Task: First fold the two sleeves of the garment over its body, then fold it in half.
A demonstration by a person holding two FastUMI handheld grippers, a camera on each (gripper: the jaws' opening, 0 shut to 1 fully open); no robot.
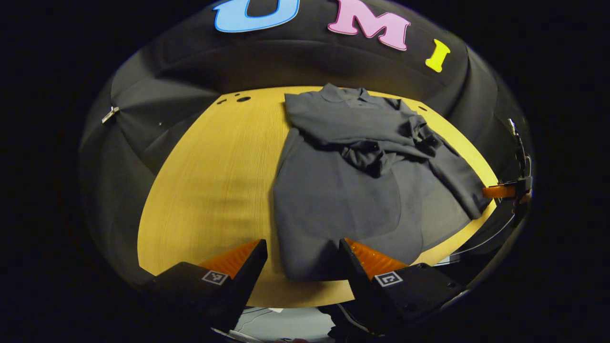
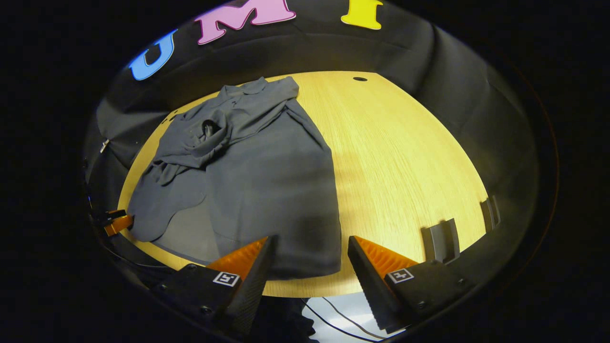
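- A dark grey garment [image 1: 343, 190] is laid flat on the yellow wooden table [image 1: 214, 181], collar toward the far wall, with both sleeves [image 1: 367, 155] bunched across its chest.
- The left gripper [image 1: 303, 259] is held wide open at the near table edge, the garment's hem corner lying between its fingers, untouched.
- The right gripper [image 2: 310, 257] is likewise spread apart, and the opposite hem corner [image 2: 305, 257] is seen between its fingers.
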